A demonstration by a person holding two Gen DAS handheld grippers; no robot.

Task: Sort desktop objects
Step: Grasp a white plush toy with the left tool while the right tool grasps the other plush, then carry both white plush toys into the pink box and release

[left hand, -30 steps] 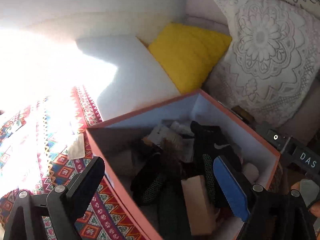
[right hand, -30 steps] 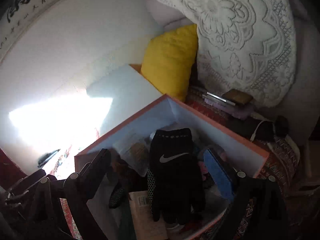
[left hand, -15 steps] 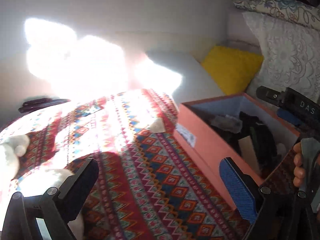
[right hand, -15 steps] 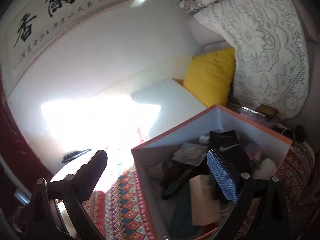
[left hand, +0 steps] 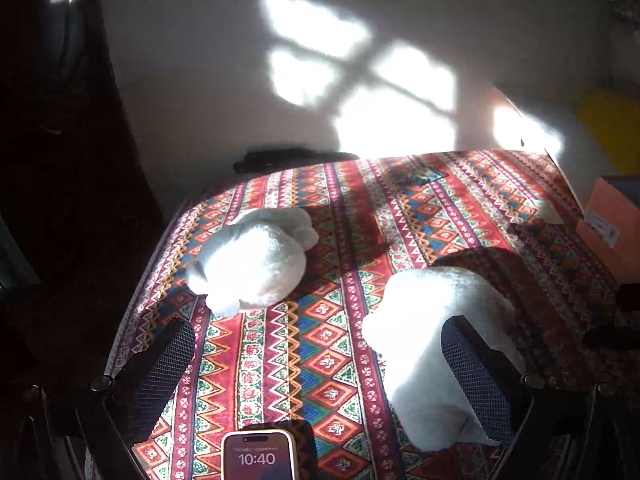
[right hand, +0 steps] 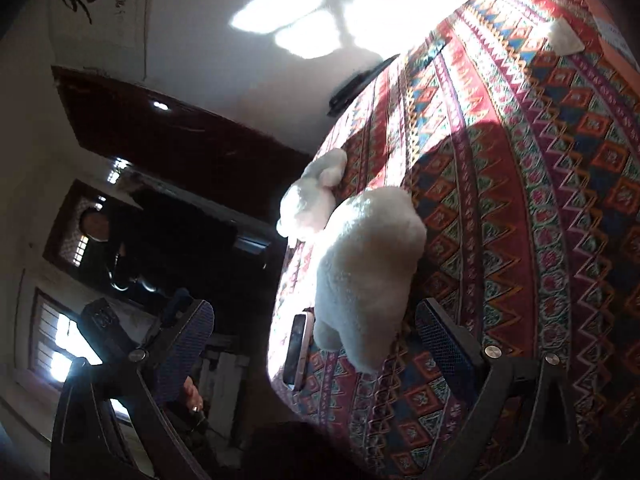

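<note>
Two white plush toys are lying on the patterned tablecloth (left hand: 332,344), sunlit, well apart from each other.

Left gripper (left hand: 320,360): jaws are standing wide apart, nothing between the pads; they have just been opening wider. In left wrist view the near plush toy (left hand: 440,344) is sitting lower right of frame, its near end overlapping the right-side finger (left hand: 476,376); contact can't be confirmed. Long axis is running approx. from frame centre down toward lower right, i.e. roughly along the gripper's line, not across it. Far plush toy (left hand: 252,260) is lying upper left of centre, clear of both fingers. Phone (left hand: 259,456) w/ lit screen is lying at bottom edge, between the fingers, below them.

Right gripper (right hand: 316,344): jaws also standing fully apart, empty, likewise just been opening. In right wrist view the near plush toy (right hand: 368,268) is sitting dead centre between the fingers, just ahead of the tips. Far toy (right hand: 316,200) is lying behind it, toward frame centre-left. Phone (right hand: 298,350) is lying just beside the toy's lower left end.

Orange box (left hand: 612,224) is showing at right edge, left view.

Judgement: right gripper is better lined up w/ near toy; straight advance and close should be sufficient. Risk: clipping the phone.
</note>
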